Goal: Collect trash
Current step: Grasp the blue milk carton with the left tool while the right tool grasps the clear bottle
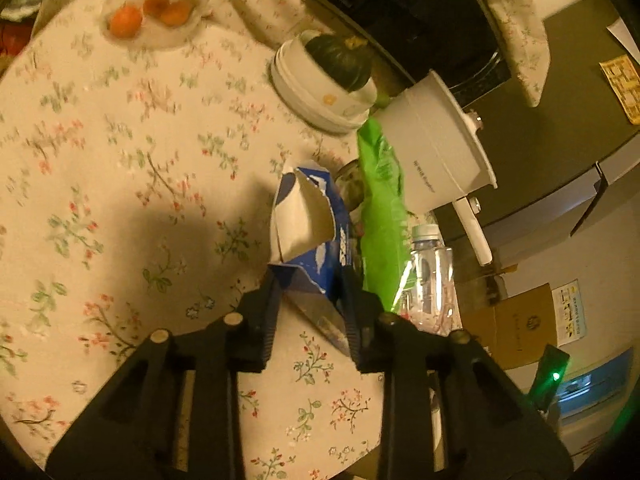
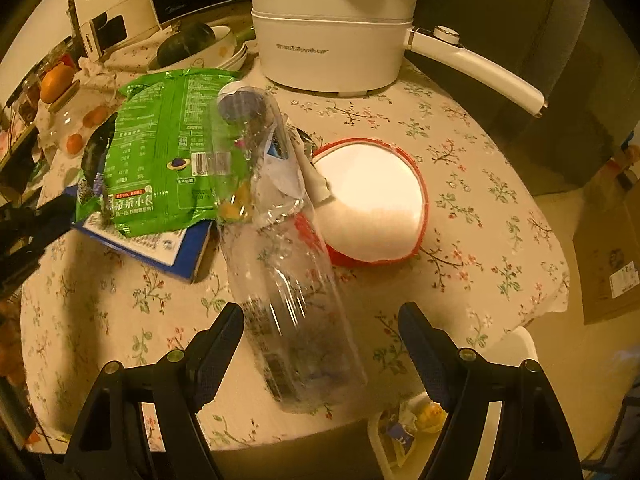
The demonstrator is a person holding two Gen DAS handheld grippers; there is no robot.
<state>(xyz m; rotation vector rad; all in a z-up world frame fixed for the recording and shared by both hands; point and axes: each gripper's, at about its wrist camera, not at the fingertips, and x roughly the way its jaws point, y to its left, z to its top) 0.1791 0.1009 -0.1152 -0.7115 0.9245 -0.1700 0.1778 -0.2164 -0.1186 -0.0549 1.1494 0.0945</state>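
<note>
A torn blue carton (image 1: 316,232) sits between the fingers of my left gripper (image 1: 310,292), which is shut on its near end. In the right wrist view the same carton (image 2: 160,248) lies on the floral tablecloth under a green snack packet (image 2: 168,152). A clear plastic bottle (image 2: 288,280) with a white cap stands between the fingers of my open right gripper (image 2: 320,320). Its left side is close to the left finger, and a wide gap remains on the right. A red paper bowl (image 2: 372,200) with a white inside lies tipped just beyond the bottle.
A white electric pot (image 2: 332,40) with a long handle stands at the back of the table. Stacked bowls holding a dark squash (image 1: 328,80) and a glass bowl of oranges (image 1: 156,4) are also there. A bin (image 2: 408,428) with rubbish sits below the table's near edge. Cardboard boxes (image 2: 612,260) stand on the floor.
</note>
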